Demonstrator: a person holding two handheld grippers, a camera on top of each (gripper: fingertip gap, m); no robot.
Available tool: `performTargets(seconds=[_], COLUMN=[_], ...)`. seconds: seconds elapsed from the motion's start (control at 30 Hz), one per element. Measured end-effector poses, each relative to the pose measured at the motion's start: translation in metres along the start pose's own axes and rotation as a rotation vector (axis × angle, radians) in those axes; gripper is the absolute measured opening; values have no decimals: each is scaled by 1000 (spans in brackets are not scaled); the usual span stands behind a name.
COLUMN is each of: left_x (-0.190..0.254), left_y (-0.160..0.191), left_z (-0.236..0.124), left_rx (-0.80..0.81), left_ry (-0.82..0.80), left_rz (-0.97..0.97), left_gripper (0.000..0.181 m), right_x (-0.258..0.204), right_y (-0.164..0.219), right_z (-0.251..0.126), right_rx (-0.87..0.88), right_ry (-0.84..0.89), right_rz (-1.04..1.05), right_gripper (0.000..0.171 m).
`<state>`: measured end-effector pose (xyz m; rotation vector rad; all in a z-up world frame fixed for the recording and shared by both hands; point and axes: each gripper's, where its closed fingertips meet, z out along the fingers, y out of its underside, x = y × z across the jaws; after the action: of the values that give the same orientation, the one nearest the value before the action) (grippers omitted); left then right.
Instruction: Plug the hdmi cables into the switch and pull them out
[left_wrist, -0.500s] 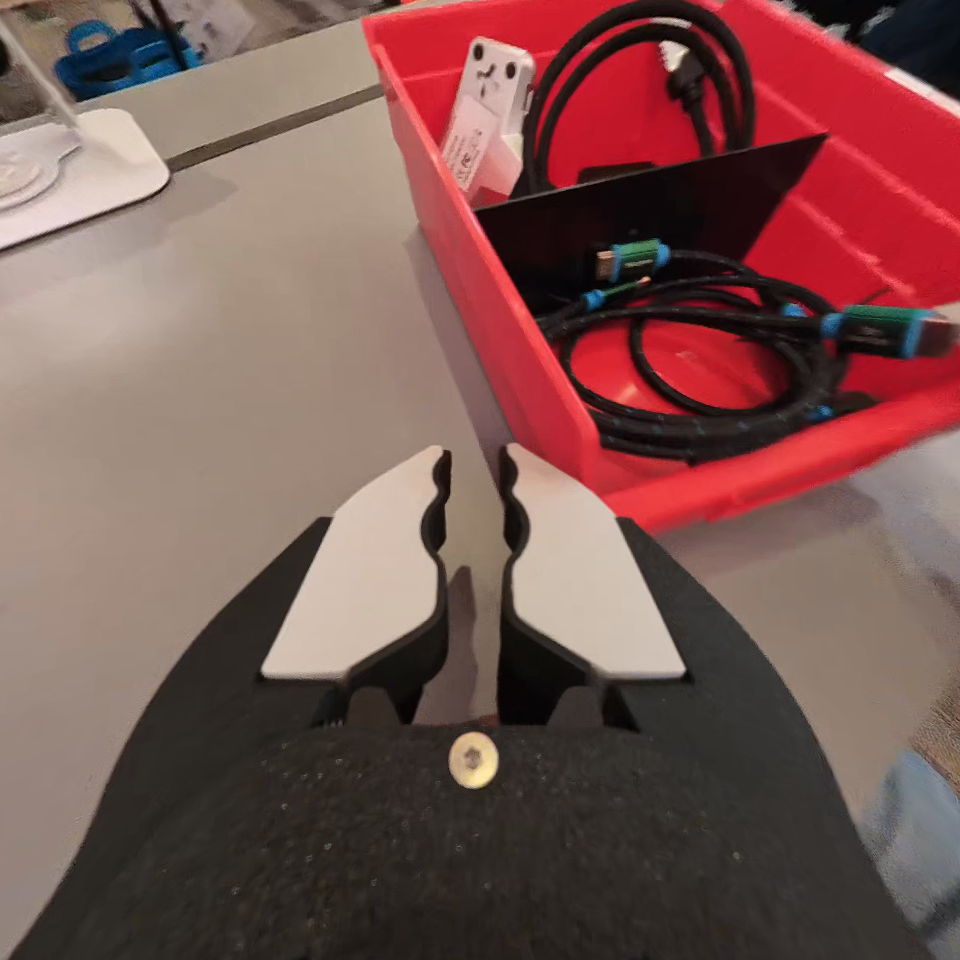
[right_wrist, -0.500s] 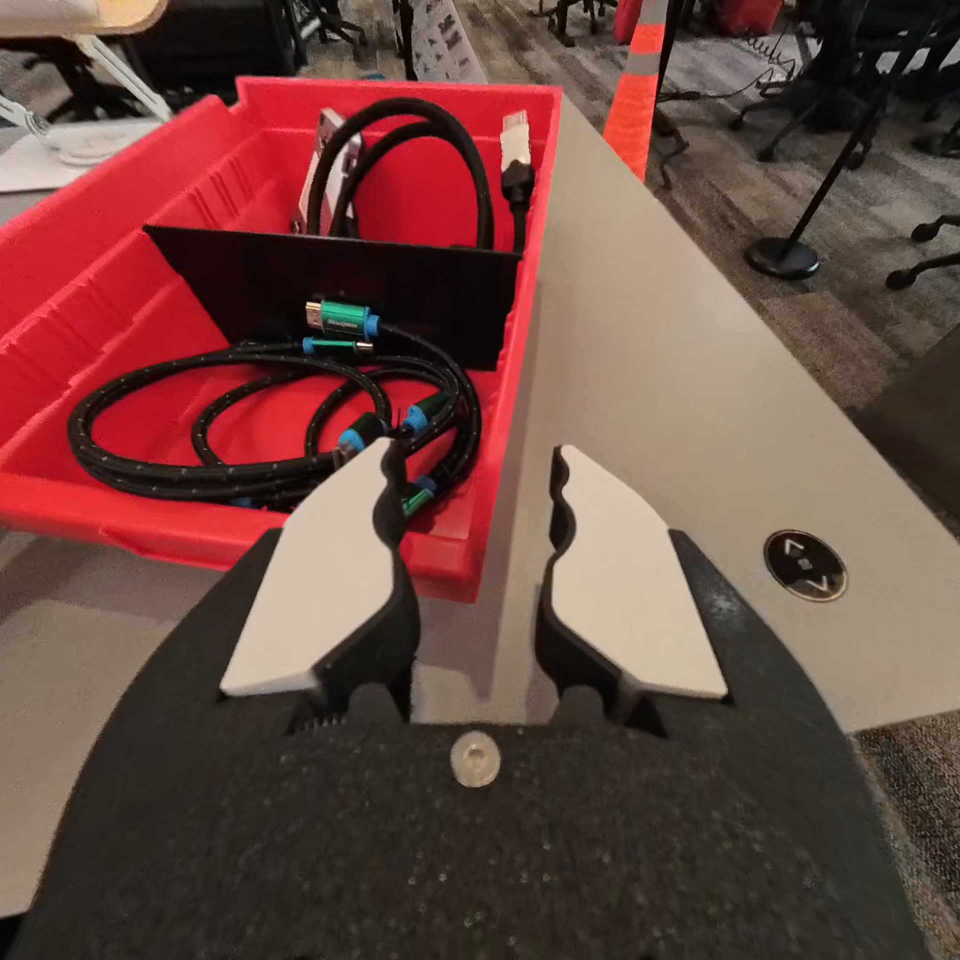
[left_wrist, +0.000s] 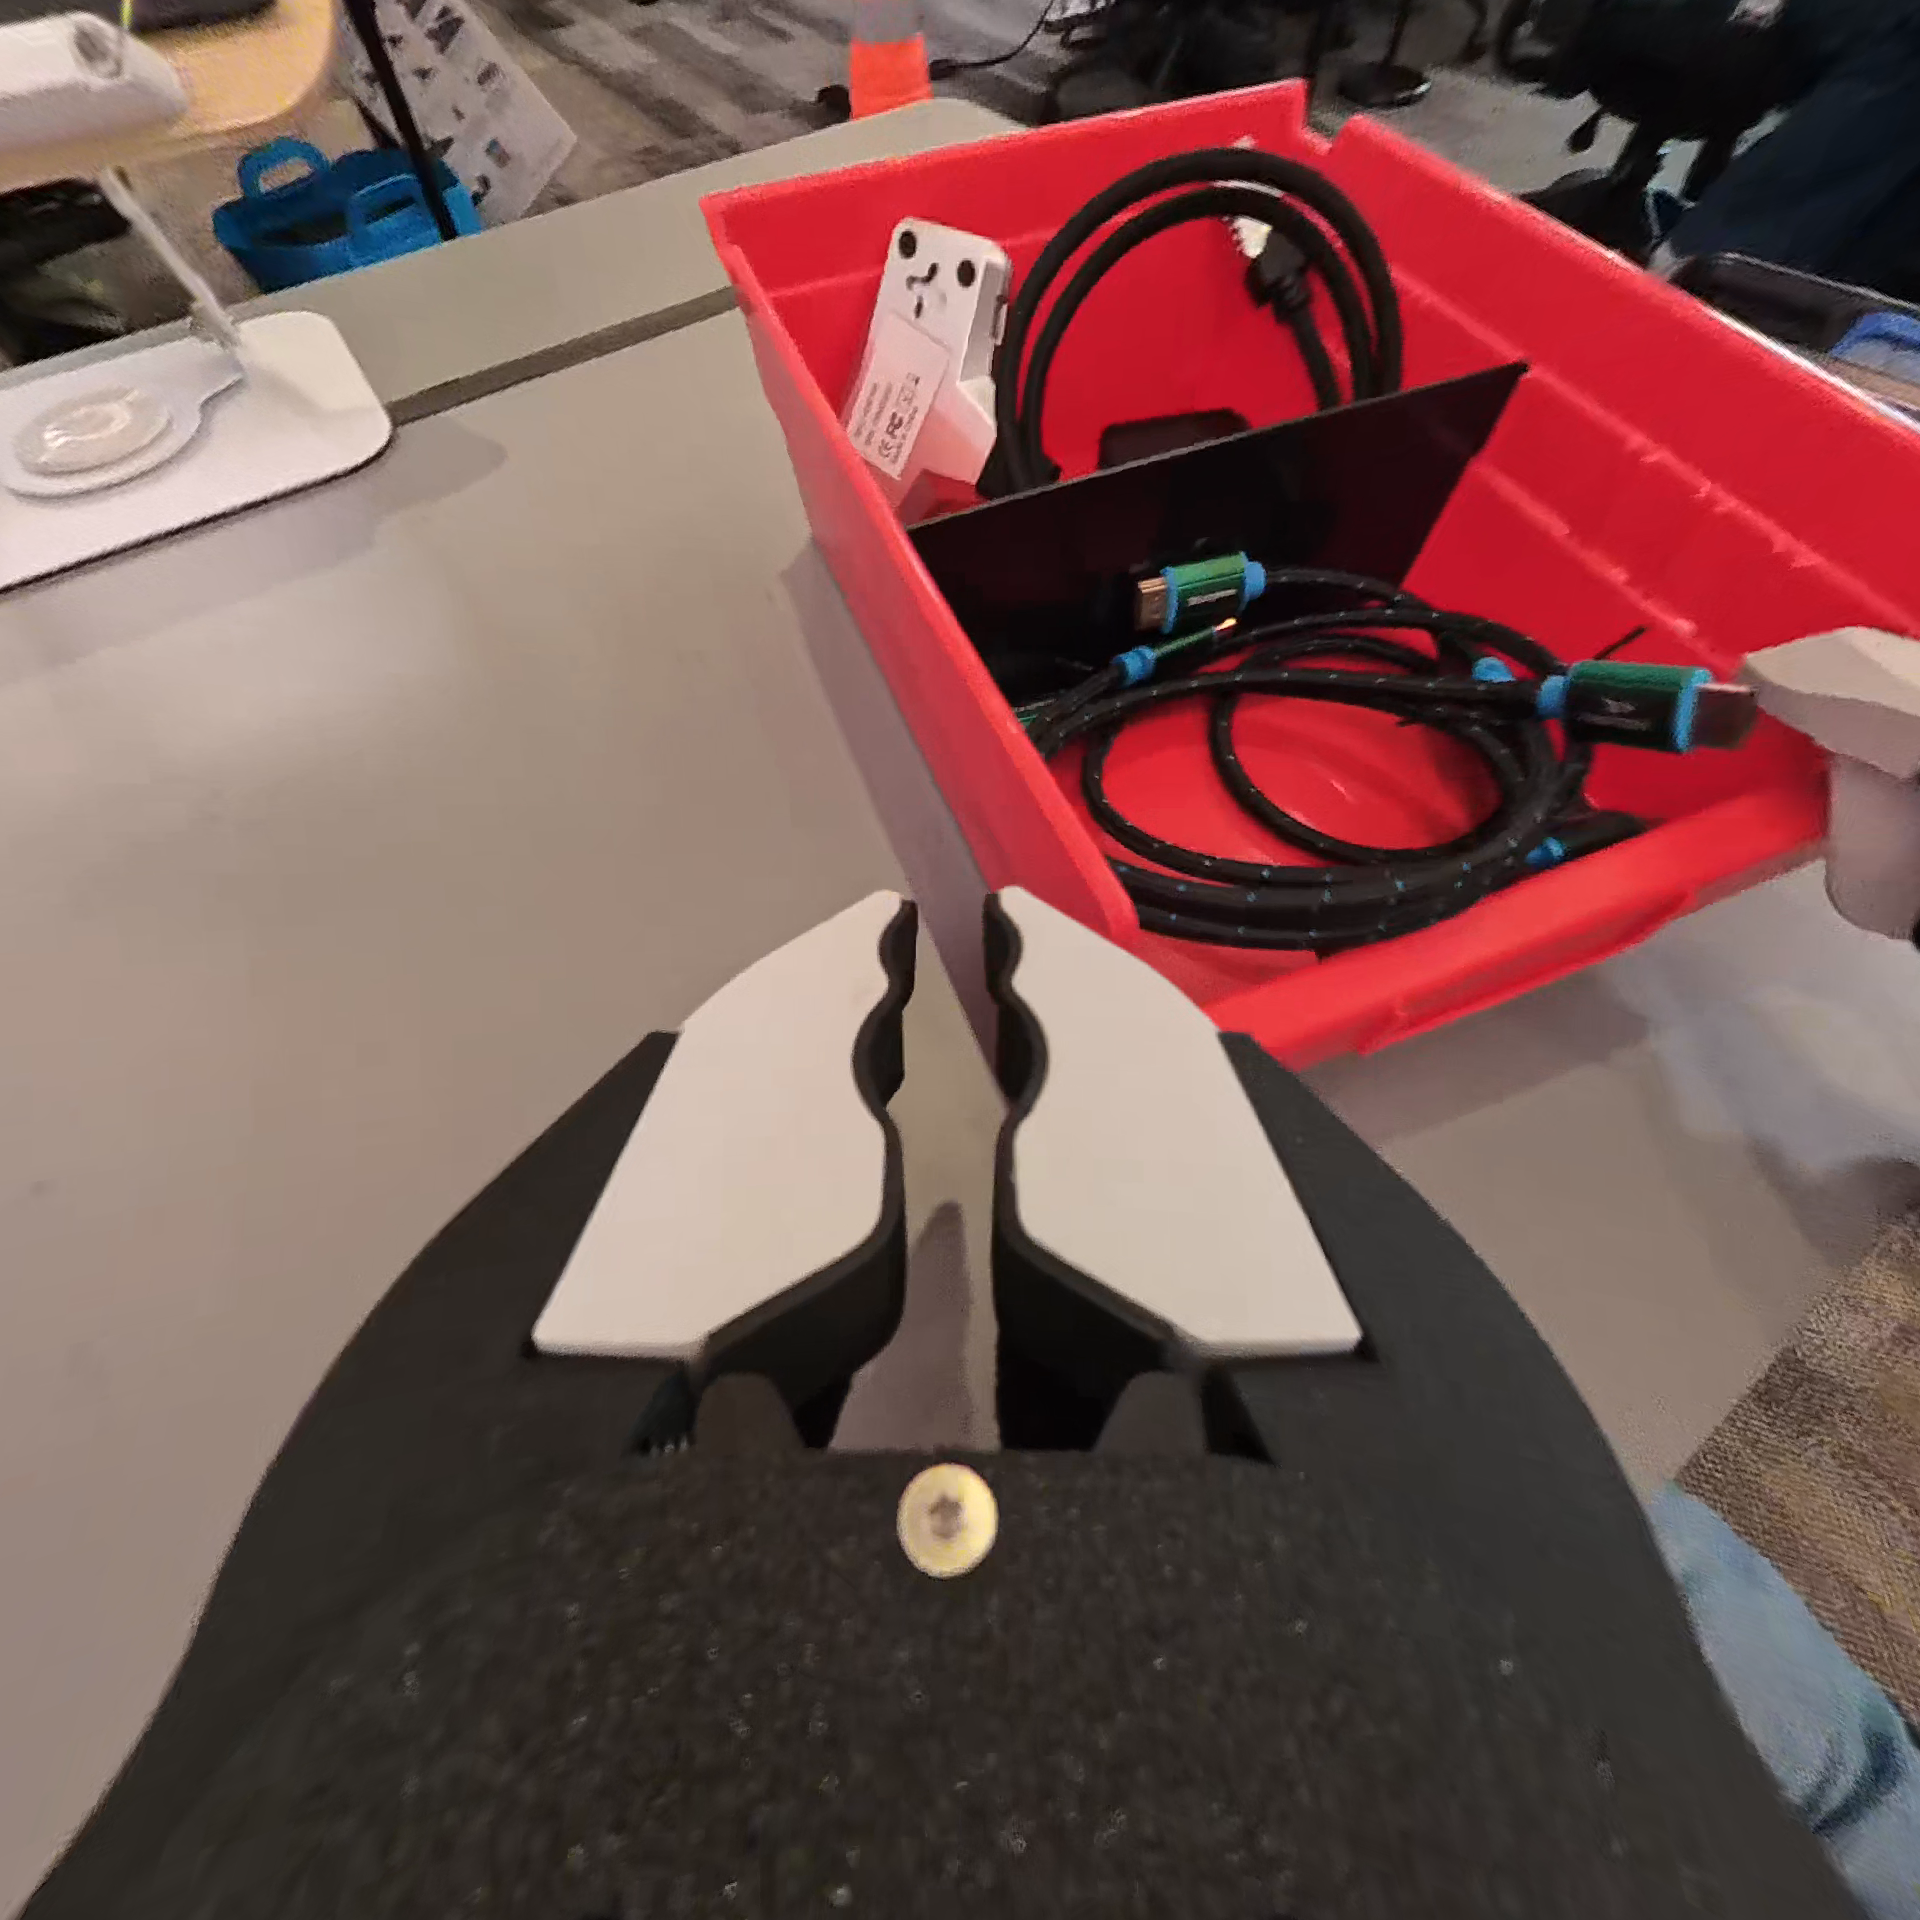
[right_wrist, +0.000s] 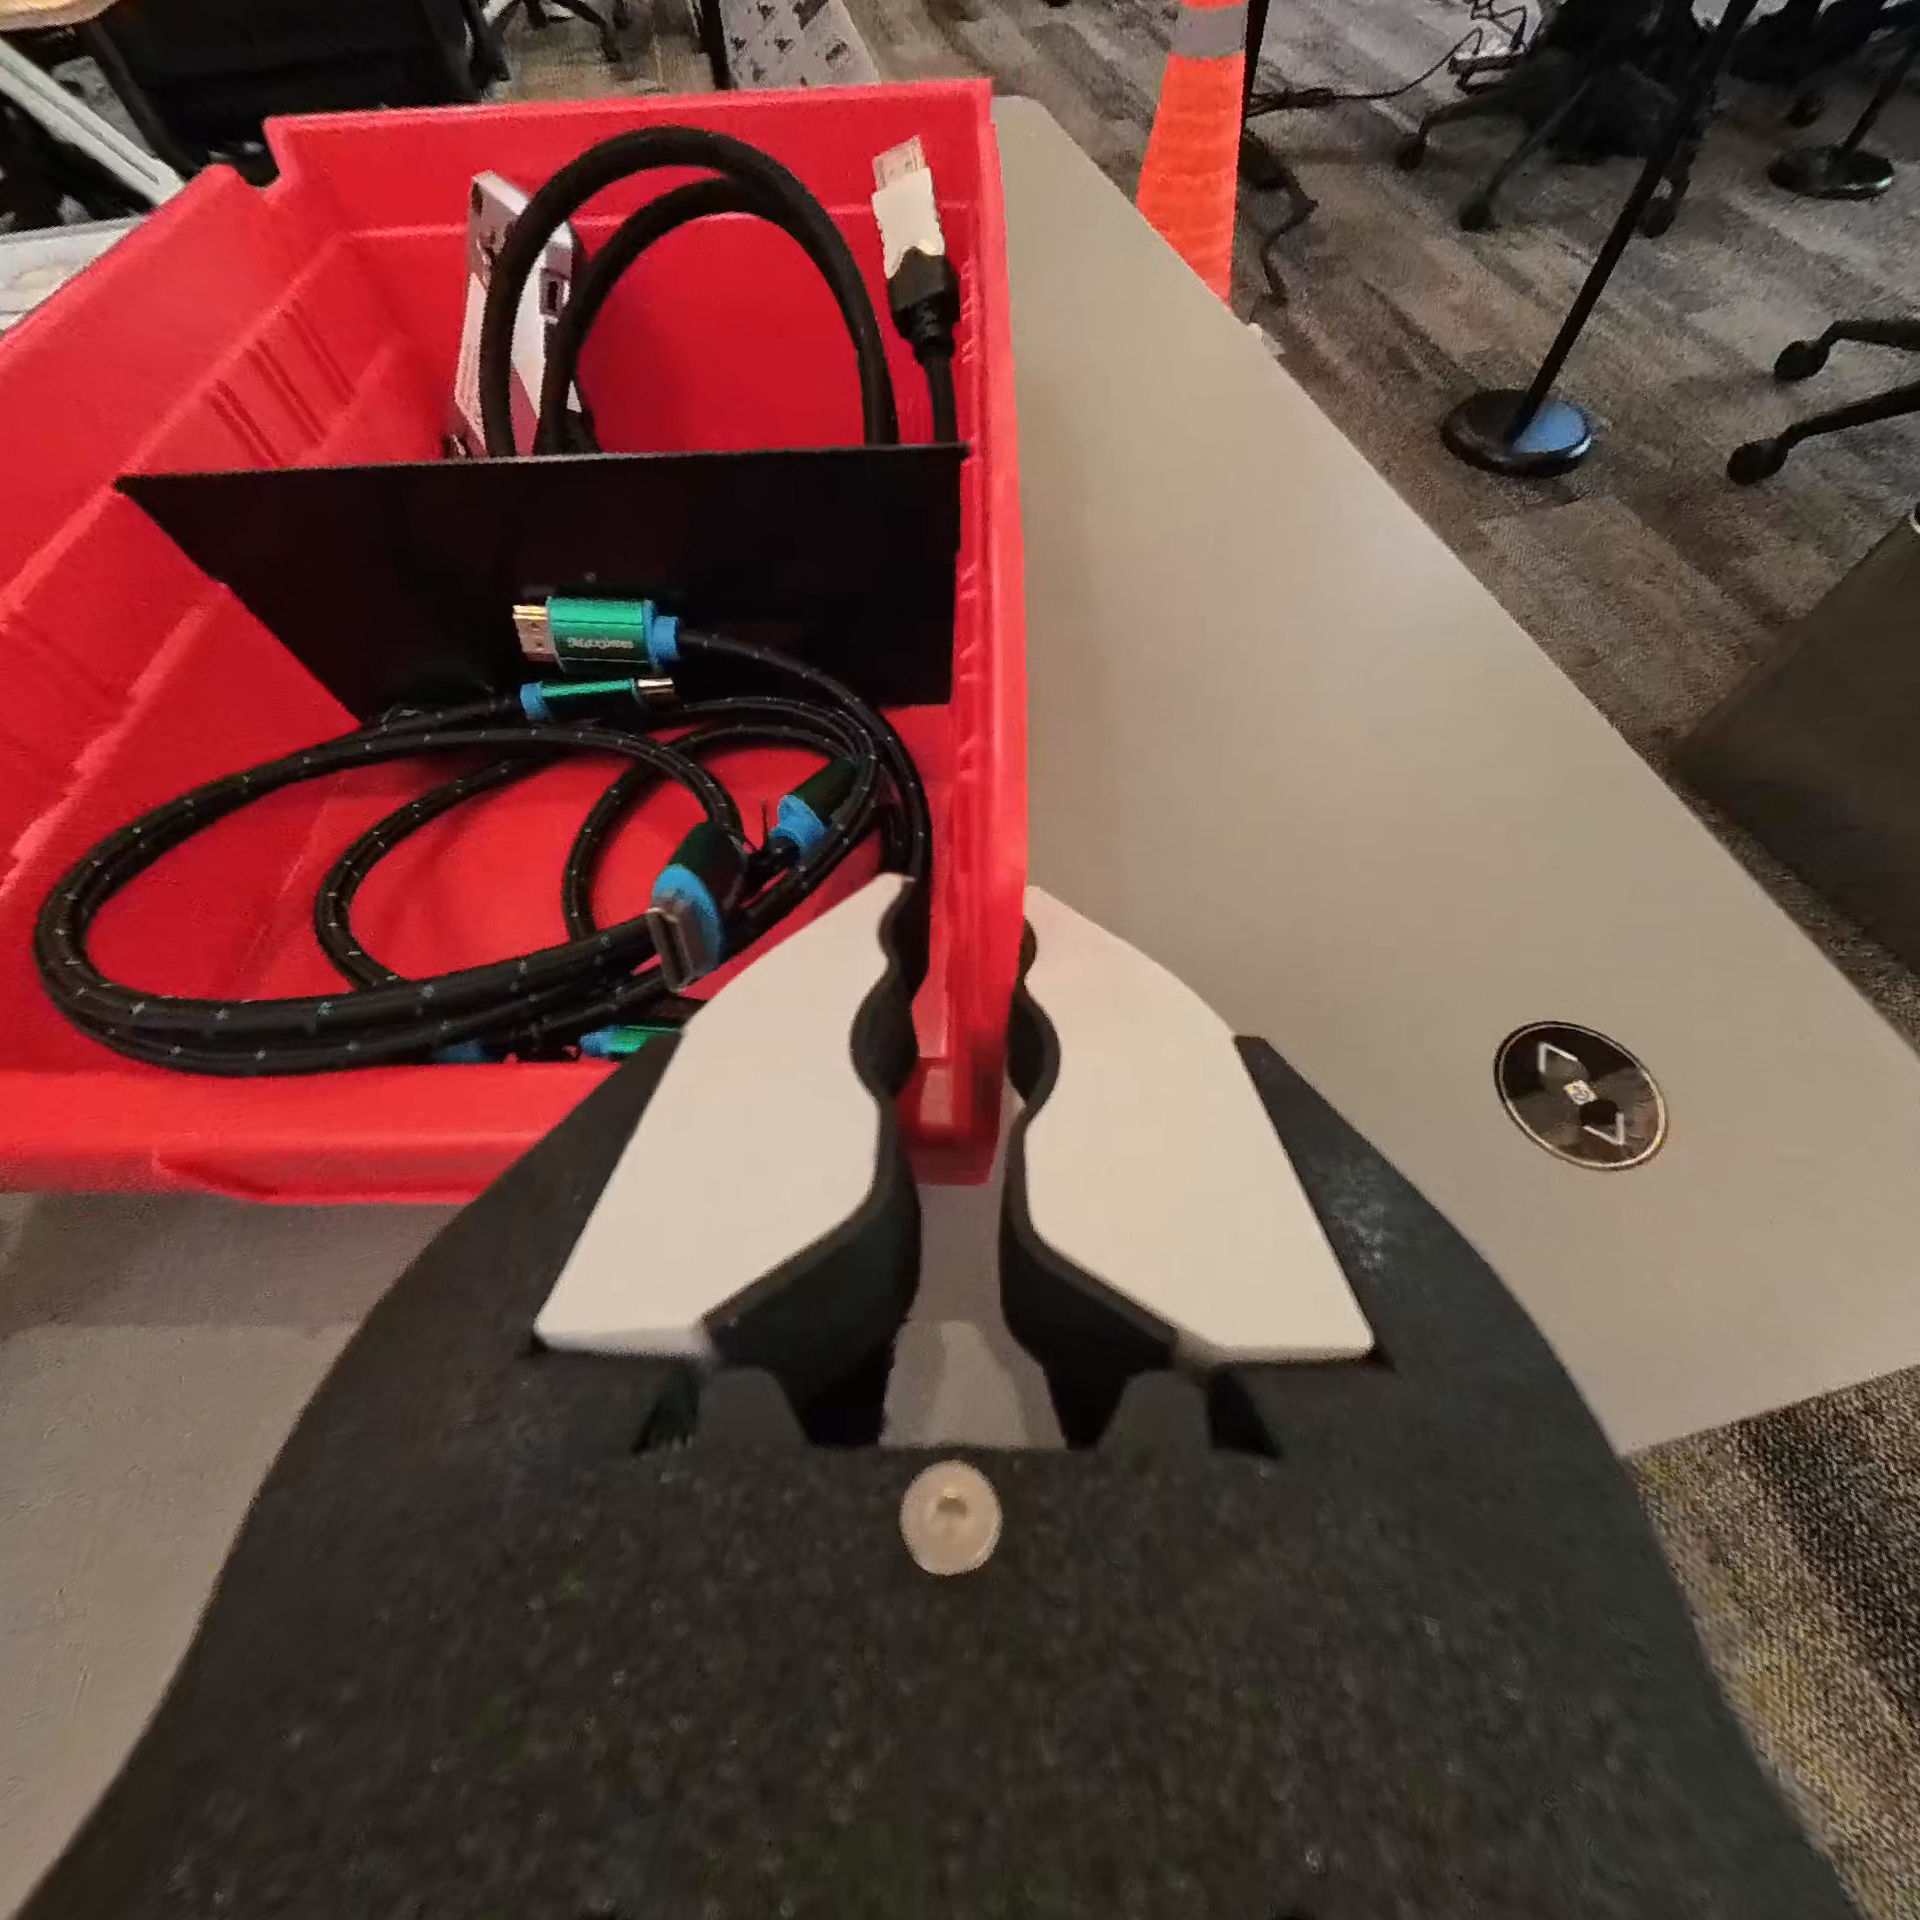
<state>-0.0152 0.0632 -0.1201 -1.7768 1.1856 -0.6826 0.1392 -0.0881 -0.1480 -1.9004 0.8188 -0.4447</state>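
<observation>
The left tool (left_wrist: 949, 925) hangs over bare grey table (left_wrist: 364, 831), its fingers a little apart, holding nothing. Just right of it sits the red bin (left_wrist: 883, 582); hdmi cables (right_wrist: 343, 997) lie coiled in its near part. The right tool (right_wrist: 966, 914) straddles the bin's right wall, fingers a little apart, gripping nothing.

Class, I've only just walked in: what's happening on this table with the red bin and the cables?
A person holds a gripper in each hand over a grey table. Neither holds anything. The left gripper hovers beside the red bin, slightly open. The right gripper straddles the bin's near corner wall, close to a braided HDMI cable coiled in the near compartment. The white switch leans behind the black divider. Nothing is plugged in yet.
</observation>
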Motion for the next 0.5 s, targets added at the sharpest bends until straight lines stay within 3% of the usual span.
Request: performTargets(seconds=[0.13, 0.2, 0.33, 0.4, 0.47, 0.5], left_x=[-2, 7, 20, 16, 4, 2], left_y=[-11, -9, 9, 10, 5, 5], left_z=[-19, -26, -2, 13, 20, 22], left_rx=[61, 73, -5, -16, 1, 1], left_ry=[23, 76, 74, 47, -8, 0], left_rz=[-38, -45, -2, -9, 8, 21], left_gripper=[32, 34, 44, 35, 6, 6], right_x=[2, 2, -5, -9, -13, -15], right_y=[0, -1, 0, 1, 3, 3], right_z=[1, 0, 1, 0, -2, -3], right_rx=[8, 5, 6, 7, 8, 9], right_ry=[-22, -20, -11, -4, 6, 4], right_rz=[26, 14, -20, -57, -81, -86], right_gripper=[3, 3, 3, 3, 4, 4])
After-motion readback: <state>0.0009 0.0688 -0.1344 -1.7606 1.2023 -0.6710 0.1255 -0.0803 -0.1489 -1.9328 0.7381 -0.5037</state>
